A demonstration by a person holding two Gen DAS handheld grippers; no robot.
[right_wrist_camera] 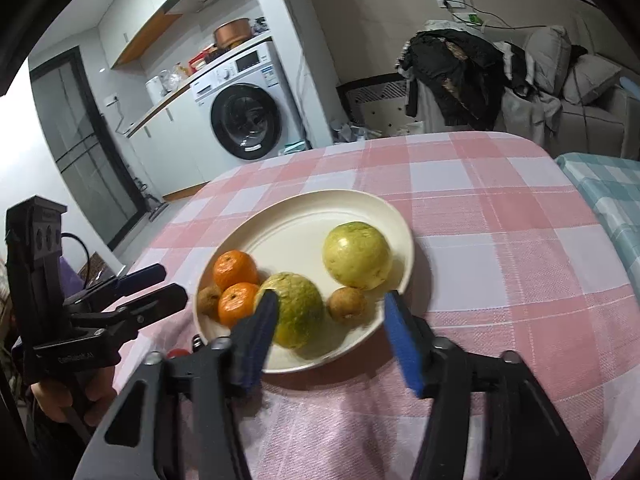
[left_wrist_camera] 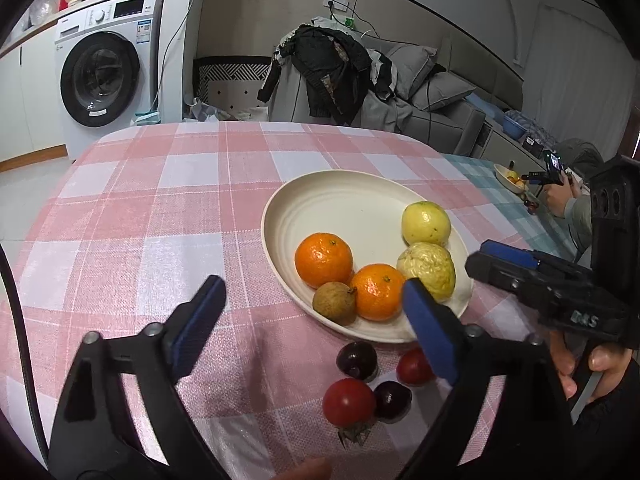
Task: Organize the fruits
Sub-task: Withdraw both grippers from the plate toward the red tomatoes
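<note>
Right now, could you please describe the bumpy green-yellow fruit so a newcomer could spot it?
On the pink checked tablecloth sits a cream oval plate. At its near rim, beside two oranges, lies the bumpy green-yellow fruit; unlike the smooth pale yellow fruit behind, its skin is wrinkled.

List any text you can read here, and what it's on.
"D&S", roughly: handwritten on the right gripper's body, smudged.
Embossed lettering on the left gripper's base: too blurred to read.
Washing machine panel, brand and sticker: too small to read.
Nothing else bears text.
</note>
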